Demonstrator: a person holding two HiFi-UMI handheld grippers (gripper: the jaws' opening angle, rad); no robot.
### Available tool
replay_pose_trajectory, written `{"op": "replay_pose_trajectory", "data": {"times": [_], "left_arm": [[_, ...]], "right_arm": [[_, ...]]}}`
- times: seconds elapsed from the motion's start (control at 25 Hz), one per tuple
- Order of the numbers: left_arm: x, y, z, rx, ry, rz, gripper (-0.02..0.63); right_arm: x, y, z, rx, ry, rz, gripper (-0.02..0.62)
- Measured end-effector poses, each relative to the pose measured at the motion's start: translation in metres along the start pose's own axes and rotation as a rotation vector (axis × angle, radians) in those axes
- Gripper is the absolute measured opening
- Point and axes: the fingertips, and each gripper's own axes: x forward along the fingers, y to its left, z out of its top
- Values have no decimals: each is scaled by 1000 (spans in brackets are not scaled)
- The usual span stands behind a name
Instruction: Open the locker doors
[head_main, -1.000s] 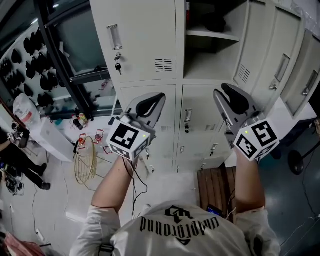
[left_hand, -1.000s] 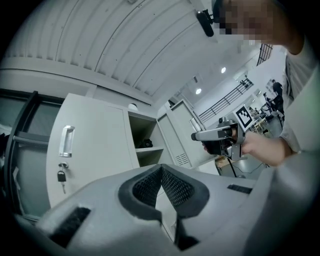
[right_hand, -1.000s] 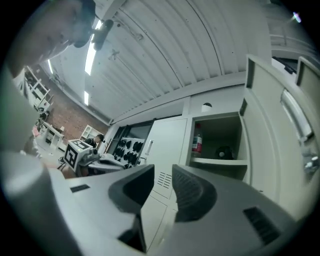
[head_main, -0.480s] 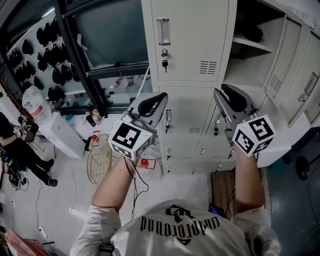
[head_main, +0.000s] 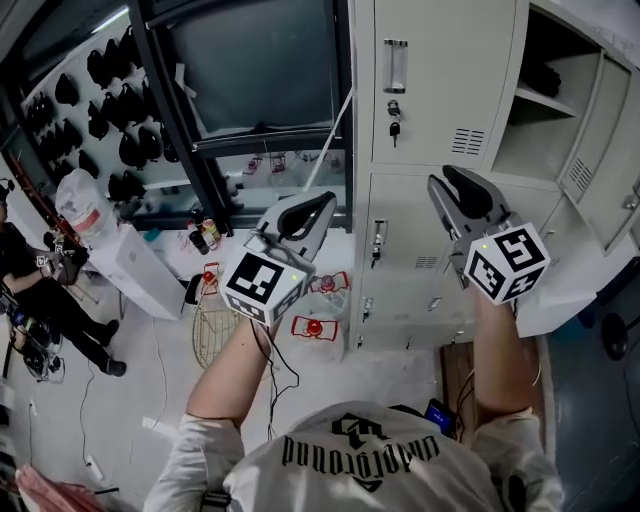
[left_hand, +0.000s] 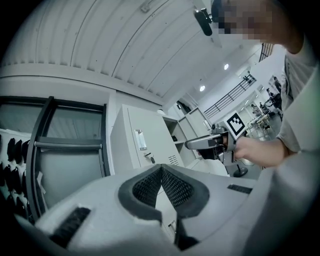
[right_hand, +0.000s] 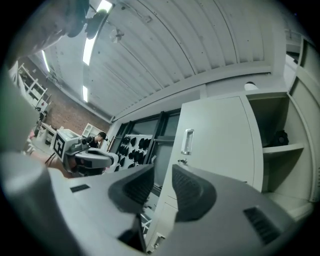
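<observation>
in front of both grippers, the closed locker door (head_main: 435, 90) carries a handle (head_main: 395, 65) with a key (head_main: 393, 108) just below it. to its right, the open compartment (head_main: 560, 110) is exposed. left gripper (left_hand: 161, 168): jaws pressed together at the tips, nothing held. right gripper (right_hand: 163, 172): jaws spread partway, empty. neither gripper touches the door.

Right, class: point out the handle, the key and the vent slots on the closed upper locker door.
handle (head_main: 396, 65), head view, middle of its recessed grip.
key (head_main: 393, 129), head view, its dangling dark body.
vent slots (head_main: 467, 141), head view, centre of the group.
</observation>
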Motion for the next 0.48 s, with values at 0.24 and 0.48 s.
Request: {"op": "replay_pose_trajectory", "data": {"times": [0.24,0.48], "left_arm": [[-13,13,-12,-14,11,3,8],[-16,20,-25,-14,32,0,8]], "right_arm": [[28,8,-3,-6,17,-19,130],[56,4,-6,-1,14,-33,152]]}}
